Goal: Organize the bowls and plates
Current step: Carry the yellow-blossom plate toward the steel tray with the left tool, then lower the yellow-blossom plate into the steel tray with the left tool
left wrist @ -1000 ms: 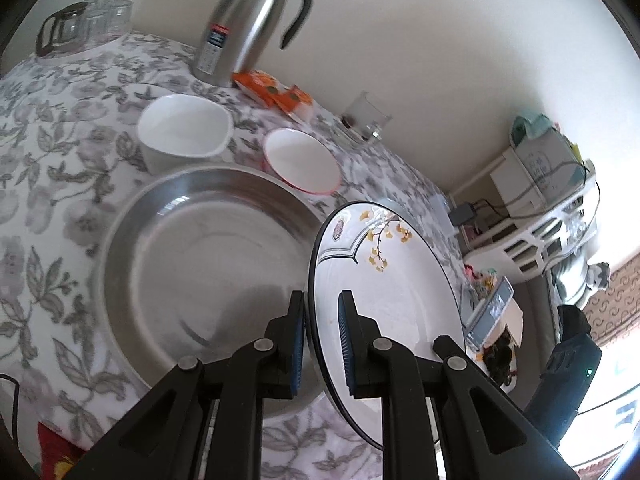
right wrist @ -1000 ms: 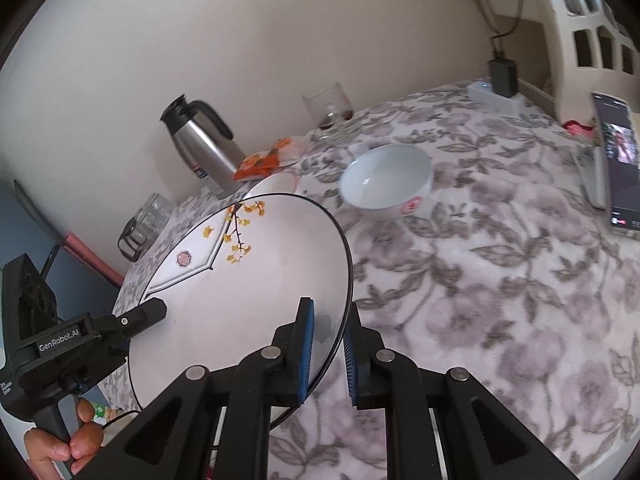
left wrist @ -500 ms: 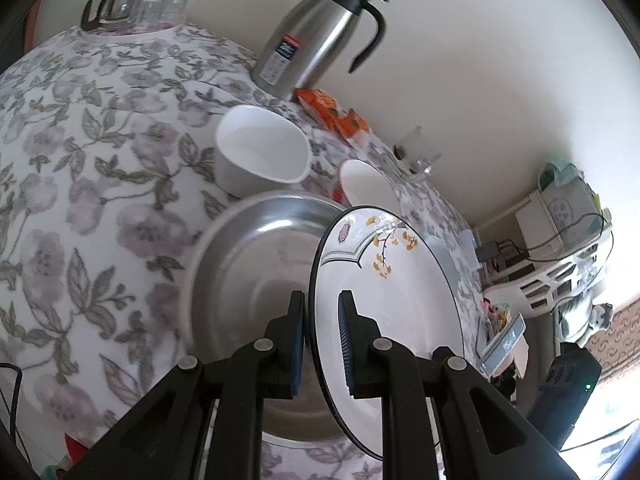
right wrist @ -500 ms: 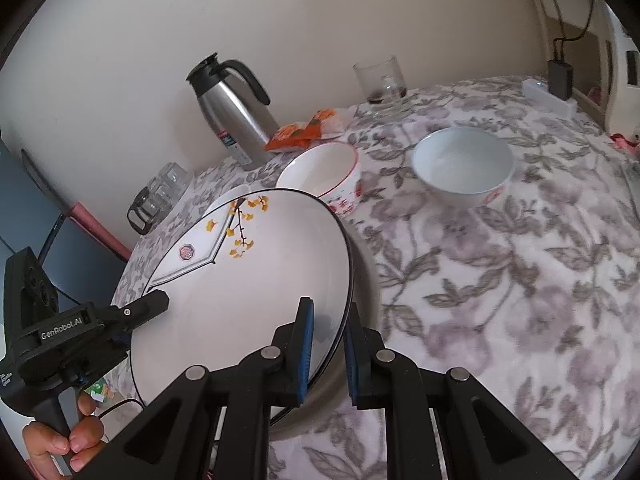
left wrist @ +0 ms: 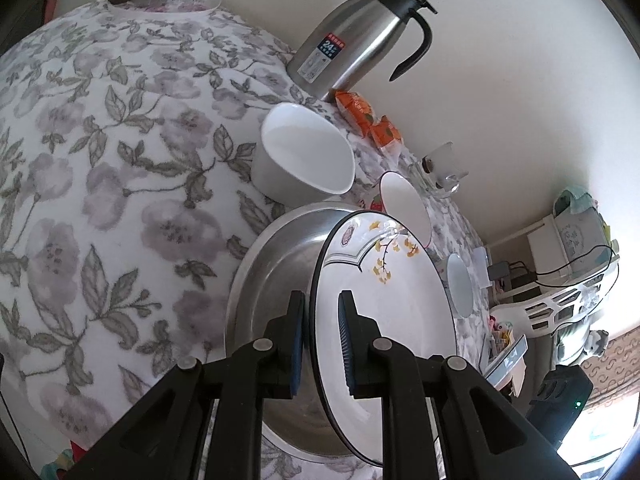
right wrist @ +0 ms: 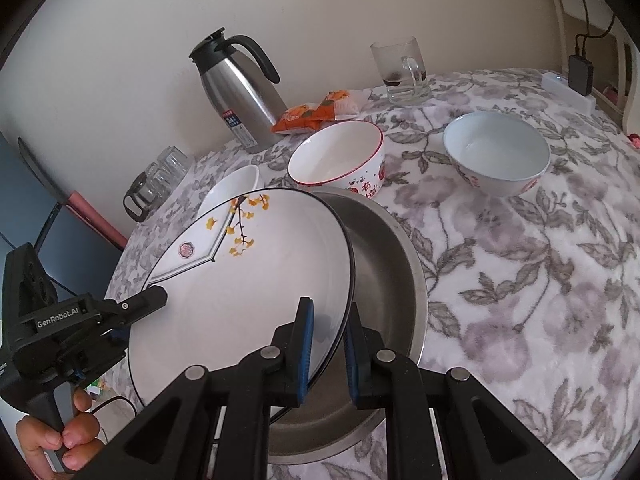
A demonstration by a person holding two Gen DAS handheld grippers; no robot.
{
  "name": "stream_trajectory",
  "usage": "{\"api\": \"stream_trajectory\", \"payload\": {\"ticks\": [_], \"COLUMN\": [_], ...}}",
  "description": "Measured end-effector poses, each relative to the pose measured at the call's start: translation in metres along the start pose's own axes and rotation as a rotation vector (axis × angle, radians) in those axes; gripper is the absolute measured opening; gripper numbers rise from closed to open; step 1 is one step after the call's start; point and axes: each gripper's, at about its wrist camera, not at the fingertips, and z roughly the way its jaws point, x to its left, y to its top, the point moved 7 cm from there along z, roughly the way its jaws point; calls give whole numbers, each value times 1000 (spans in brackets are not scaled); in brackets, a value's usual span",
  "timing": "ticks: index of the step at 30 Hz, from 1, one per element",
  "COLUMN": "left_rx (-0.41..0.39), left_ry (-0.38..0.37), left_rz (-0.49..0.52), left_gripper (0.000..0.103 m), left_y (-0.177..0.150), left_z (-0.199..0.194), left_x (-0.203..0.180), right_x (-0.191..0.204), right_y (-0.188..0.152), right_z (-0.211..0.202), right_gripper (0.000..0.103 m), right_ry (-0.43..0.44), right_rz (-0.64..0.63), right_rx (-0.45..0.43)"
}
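A large white plate (right wrist: pixel 248 280) with a black rim and yellow flowers hangs tilted over a steel basin (right wrist: pixel 384 264). My left gripper (left wrist: pixel 320 328) is shut on its rim; the plate (left wrist: pixel 392 304) and the basin (left wrist: pixel 276 276) also show in the left wrist view. My right gripper (right wrist: pixel 328 332) is shut on the opposite rim. My left gripper also shows in the right wrist view (right wrist: pixel 152 300). A red-rimmed bowl (right wrist: pixel 340 160), a white bowl (right wrist: pixel 496 156) and a plain white bowl (left wrist: pixel 304 156) stand on the table.
A steel thermos (right wrist: pixel 236 96), orange snack packets (right wrist: pixel 316 112) and a glass mug (right wrist: pixel 400 72) stand near the wall. A glass pot with tumblers (right wrist: pixel 156 184) stands at the table's left edge. A flowered cloth (right wrist: pixel 540 280) covers the table.
Both grippers have carried the plate over the steel basin and lowered it; the bowls and thermos now show closer in both views.
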Motion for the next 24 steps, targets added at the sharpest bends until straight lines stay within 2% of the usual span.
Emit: {"api": "stream_trajectory", "payload": {"ticks": [8,24], "left_rx": [62,116], "left_ry": [26,98], "left_rz": [-2,40], "left_gripper": [17,17], "left_y": [-4,-8], "left_z": [18,38], "left_x": [4,6], "right_x": [-9,-17], "right_y": [-3,-6], "right_z": [10,21], "right_gripper": [15,15], "right_ry": [-39,-75], "right_rz": [11,12], "right_rx": [25,49]}}
